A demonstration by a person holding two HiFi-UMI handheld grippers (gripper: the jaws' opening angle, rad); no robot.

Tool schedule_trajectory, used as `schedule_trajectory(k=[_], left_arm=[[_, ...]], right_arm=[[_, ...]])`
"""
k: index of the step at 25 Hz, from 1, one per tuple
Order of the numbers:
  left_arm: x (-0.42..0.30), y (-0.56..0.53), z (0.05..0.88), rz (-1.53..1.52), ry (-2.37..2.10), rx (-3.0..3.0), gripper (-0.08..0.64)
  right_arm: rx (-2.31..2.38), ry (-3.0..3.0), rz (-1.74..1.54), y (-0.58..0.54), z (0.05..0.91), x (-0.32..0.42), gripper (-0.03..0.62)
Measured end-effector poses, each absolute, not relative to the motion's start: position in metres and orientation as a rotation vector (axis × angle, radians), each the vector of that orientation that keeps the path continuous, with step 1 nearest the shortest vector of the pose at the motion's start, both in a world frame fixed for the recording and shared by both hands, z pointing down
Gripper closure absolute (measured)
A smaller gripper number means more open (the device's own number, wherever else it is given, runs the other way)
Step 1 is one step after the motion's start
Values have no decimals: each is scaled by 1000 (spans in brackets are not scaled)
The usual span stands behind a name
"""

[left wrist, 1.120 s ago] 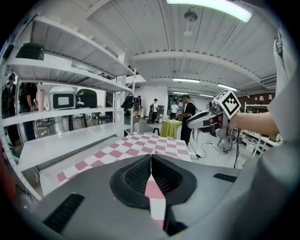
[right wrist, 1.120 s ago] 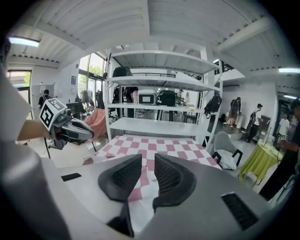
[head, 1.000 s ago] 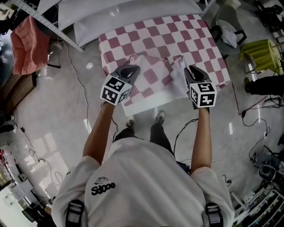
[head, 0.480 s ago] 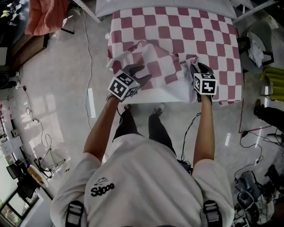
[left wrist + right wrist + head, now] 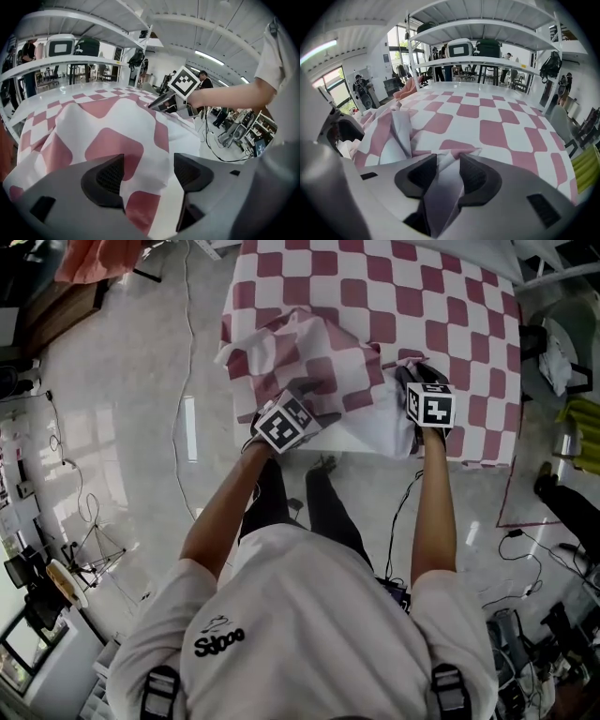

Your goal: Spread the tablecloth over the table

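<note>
A pink-and-white checked tablecloth (image 5: 375,296) covers the table, with a rumpled, folded-over heap (image 5: 300,348) at its near left part. My left gripper (image 5: 317,397) sits low over that heap near the table's front edge. Its jaws have just been opening and now stand wide apart (image 5: 147,171), with the cloth (image 5: 112,140) lying loose under and between them. My right gripper (image 5: 411,373) rests at the near right of the heap. Its jaws (image 5: 449,173) have also just been opening, and a white fold of cloth (image 5: 443,192) still stands in the narrow gap between them.
The table's front edge (image 5: 375,448) is just ahead of the person's feet (image 5: 323,465). A chair with a white bag (image 5: 553,343) stands at the right, cables (image 5: 187,334) trail over the floor at the left. A white shelf frame (image 5: 487,58) spans above the table's far side.
Both grippers have come down with the cloth from above the table to its near edge. The left jaws went from shut on the cloth to wide open, and the lifted flaps have sunk onto the table.
</note>
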State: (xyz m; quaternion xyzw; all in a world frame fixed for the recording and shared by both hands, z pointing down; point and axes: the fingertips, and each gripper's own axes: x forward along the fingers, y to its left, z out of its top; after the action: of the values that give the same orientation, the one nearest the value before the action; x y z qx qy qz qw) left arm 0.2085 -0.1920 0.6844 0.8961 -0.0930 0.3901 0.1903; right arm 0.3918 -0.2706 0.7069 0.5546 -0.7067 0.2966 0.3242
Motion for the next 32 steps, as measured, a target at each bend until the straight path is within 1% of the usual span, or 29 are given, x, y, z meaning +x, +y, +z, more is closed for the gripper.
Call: schedule_trajectory(k=[6, 8, 10, 11, 13, 14, 15, 16, 17, 22, 32], left_arm=[[218, -196, 699, 1192, -307, 2489, 236], [218, -198, 704, 1225, -311, 2478, 251], [217, -198, 707, 1238, -304, 2468, 306], [217, -198, 709, 1240, -305, 2466, 338], [217, -198, 711, 1234, -320, 2471, 364], [216, -199, 712, 1228, -332, 2475, 392], [214, -200, 711, 1217, -345, 2477, 470], [213, -202, 709, 1200, -355, 2477, 504], [212, -203, 707, 1178, -360, 2477, 517], [205, -205, 679, 1041, -330, 2489, 525], [184, -215, 605, 813, -318, 2567, 525]], right_arm=[[1449, -1852, 816, -277, 718, 397, 436], [1468, -1849, 831, -279, 717, 400, 463], [1481, -1849, 824, -280, 717, 403, 489], [1482, -1851, 814, -280, 717, 403, 515], [1473, -1853, 794, -281, 717, 403, 561], [1466, -1851, 786, -281, 717, 402, 566], [1460, -1848, 780, -281, 717, 402, 568], [1456, -1845, 775, -280, 717, 402, 569], [1455, -1843, 771, -279, 716, 403, 569], [1481, -1878, 780, -267, 693, 405, 569], [1530, -1976, 706, -219, 611, 372, 569]])
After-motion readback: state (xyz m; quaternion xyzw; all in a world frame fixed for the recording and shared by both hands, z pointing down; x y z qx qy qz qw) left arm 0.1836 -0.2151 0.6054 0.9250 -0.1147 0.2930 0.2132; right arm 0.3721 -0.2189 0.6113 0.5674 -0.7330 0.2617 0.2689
